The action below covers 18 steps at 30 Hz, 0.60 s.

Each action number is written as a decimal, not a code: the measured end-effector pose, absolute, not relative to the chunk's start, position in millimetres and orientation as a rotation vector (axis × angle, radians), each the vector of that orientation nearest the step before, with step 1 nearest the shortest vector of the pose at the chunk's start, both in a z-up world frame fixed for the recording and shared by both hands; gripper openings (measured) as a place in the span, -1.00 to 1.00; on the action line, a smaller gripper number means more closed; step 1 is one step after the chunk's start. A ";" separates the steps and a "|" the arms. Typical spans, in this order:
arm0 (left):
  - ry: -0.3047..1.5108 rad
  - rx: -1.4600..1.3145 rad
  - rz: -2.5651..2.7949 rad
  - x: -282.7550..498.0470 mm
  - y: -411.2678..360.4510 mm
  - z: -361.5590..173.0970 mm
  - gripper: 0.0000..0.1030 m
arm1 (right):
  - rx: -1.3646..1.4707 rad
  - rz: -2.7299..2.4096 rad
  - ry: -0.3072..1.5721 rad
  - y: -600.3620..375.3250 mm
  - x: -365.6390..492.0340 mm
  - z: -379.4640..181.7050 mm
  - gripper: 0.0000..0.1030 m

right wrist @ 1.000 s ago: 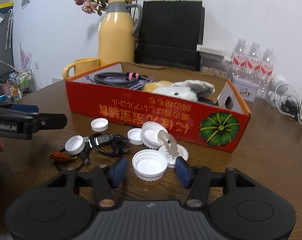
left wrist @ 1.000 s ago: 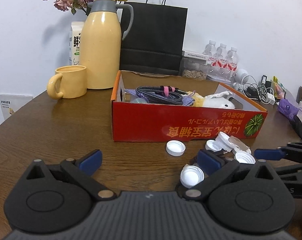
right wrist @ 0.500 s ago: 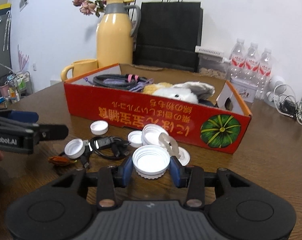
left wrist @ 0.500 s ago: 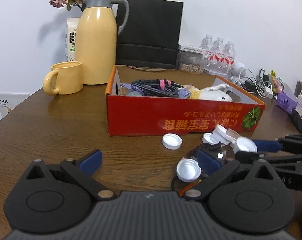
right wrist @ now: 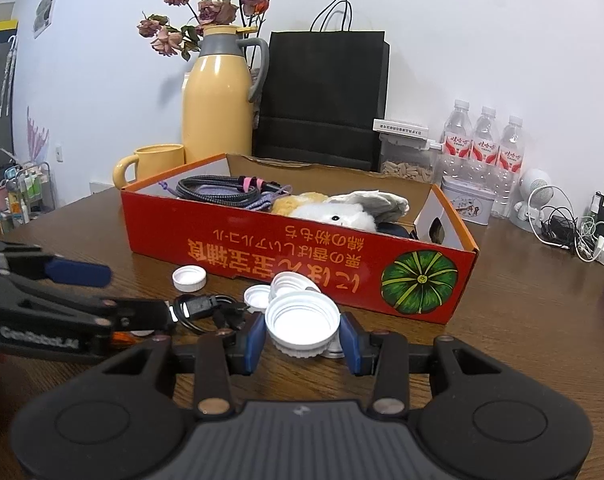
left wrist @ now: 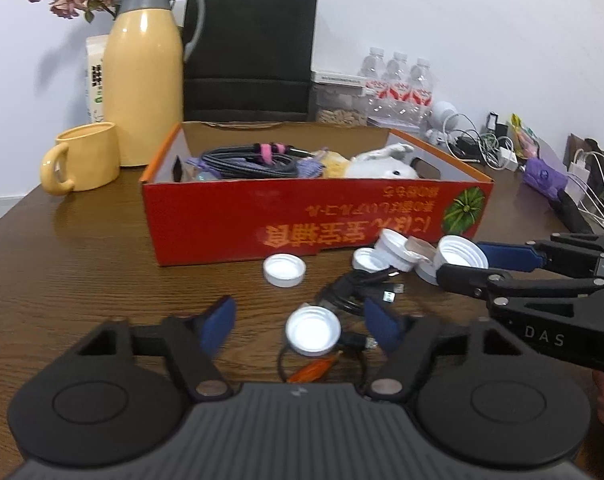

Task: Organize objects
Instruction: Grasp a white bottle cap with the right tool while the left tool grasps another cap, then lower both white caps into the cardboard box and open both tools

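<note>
While the right gripper (right wrist: 302,336) pinches a large white cap (right wrist: 302,322), the left gripper (left wrist: 298,326) is closing around a small cap (left wrist: 312,330) lying dead ahead, untouched.

The right gripper (right wrist: 302,334) clamps a wide white ribbed plastic lid (right wrist: 302,322) between its blue pads, just before a red cardboard box (right wrist: 302,256). The left gripper (right wrist: 114,296), its jaws closing, reaches in beside a black coiled cable (right wrist: 206,306).

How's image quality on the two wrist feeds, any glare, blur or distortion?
Left wrist view: soft overall, with glare blowing out the small white cap between the left gripper fingers, and sheen on the yellow thermos. Right wrist view: sharper; the print on the red box is crisp, the left gripper's near blue finger is blurred. Both: strong fisheye bending, dark corners.
</note>
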State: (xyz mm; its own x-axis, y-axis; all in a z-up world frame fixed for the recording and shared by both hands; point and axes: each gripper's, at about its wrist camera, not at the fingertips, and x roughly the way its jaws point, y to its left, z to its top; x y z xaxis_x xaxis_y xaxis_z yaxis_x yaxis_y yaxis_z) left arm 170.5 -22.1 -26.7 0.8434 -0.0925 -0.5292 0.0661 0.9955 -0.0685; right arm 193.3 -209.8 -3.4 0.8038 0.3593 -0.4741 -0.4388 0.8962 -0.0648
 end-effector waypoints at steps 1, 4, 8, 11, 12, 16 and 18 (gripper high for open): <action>0.568 -0.045 -0.089 171.6 -24.1 -27.4 0.08 | -0.175 0.430 0.471 -209.8 193.3 -3.5 -0.24; 0.585 -0.044 -0.104 173.3 -27.0 -29.1 -0.37 | -0.176 0.432 0.469 -209.5 192.8 -3.5 -0.24; 0.588 -0.056 -0.094 173.1 -25.7 -29.9 -0.43 | -0.177 0.432 0.467 -209.7 192.8 -3.8 -0.24; 0.570 -0.065 -0.090 170.4 -24.3 -28.5 -0.43 | -0.178 0.433 0.465 -209.5 192.0 -3.6 -0.24; 0.567 -0.066 -0.087 169.9 -24.1 -27.8 -0.43 | -0.178 0.432 0.464 -209.5 192.0 -3.6 -0.24; 0.548 -0.064 -0.070 167.7 -23.3 -24.8 -0.43 | -0.178 0.431 0.456 -209.1 190.8 -3.0 -0.24; 0.529 -0.071 -0.063 165.9 -21.3 -21.2 -0.43 | -0.181 0.430 0.444 -209.1 189.4 -2.3 -0.24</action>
